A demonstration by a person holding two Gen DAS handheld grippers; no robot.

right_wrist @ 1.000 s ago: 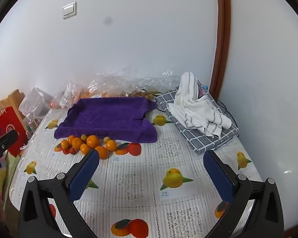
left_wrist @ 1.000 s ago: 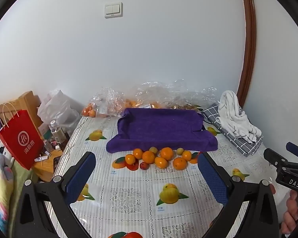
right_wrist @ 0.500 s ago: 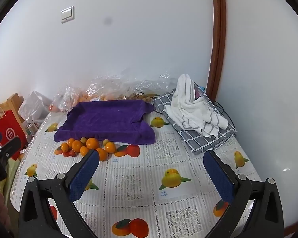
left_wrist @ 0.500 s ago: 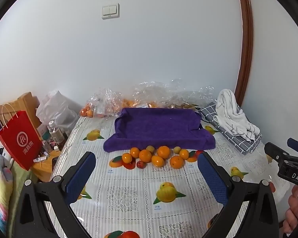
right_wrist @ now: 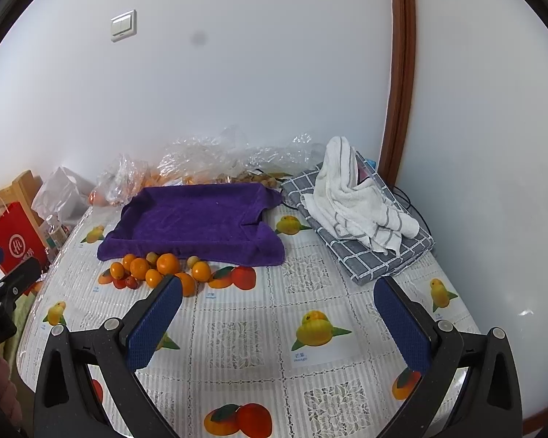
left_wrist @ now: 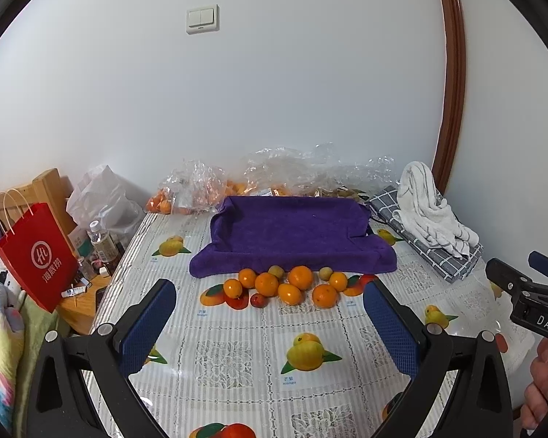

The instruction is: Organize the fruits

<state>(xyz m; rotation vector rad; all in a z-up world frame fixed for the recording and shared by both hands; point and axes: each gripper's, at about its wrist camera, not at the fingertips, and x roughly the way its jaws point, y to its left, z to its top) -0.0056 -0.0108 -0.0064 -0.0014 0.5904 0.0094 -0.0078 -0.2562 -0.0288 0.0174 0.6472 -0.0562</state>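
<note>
A cluster of several oranges point(left_wrist: 300, 277) with small greenish fruits point(left_wrist: 276, 271) and a small red fruit point(left_wrist: 258, 300) lies on the fruit-print tablecloth point(left_wrist: 237, 332), just in front of a purple towel tray point(left_wrist: 292, 233). The cluster point(right_wrist: 168, 263) and tray point(right_wrist: 197, 219) also show in the right wrist view. My left gripper point(left_wrist: 270, 325) is open and empty, above the table short of the fruits. My right gripper point(right_wrist: 281, 321) is open and empty, to the right of the cluster; it also shows at the right edge of the left wrist view point(left_wrist: 522, 284).
Clear plastic bags point(left_wrist: 274, 171) with more fruit lie behind the tray at the wall. A white towel point(right_wrist: 350, 197) lies on a grey checked cloth point(right_wrist: 383, 252) at the right. A red paper bag point(left_wrist: 36, 255) and bottles point(left_wrist: 102, 242) stand off the table's left edge.
Both grippers have pulled back and risen slightly; the fruits and tray look a little smaller and farther. Both stay open and empty.
</note>
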